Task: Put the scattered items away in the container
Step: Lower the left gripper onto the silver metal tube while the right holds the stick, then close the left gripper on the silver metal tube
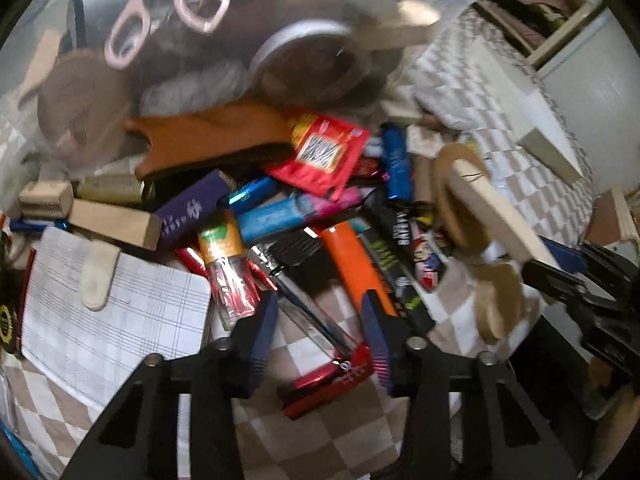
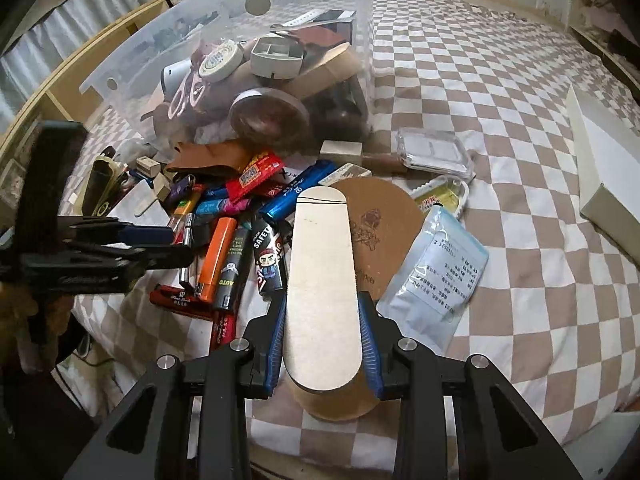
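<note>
Bed with brown-and-white checked cover [image 2: 480,120] carries everything. Clear plastic storage container [image 2: 248,40] stands at its far side, part-filled. Lighter pile just before container. Right tool [image 2: 322,344] clamps pale flat wooden paddle [image 2: 322,272]. Left tool [image 1: 320,344] agape above orange lighter [image 1: 352,260].

Left wrist view dim and motion-blurred; right wrist view sharper, brighter, both fisheye-bent.
</note>
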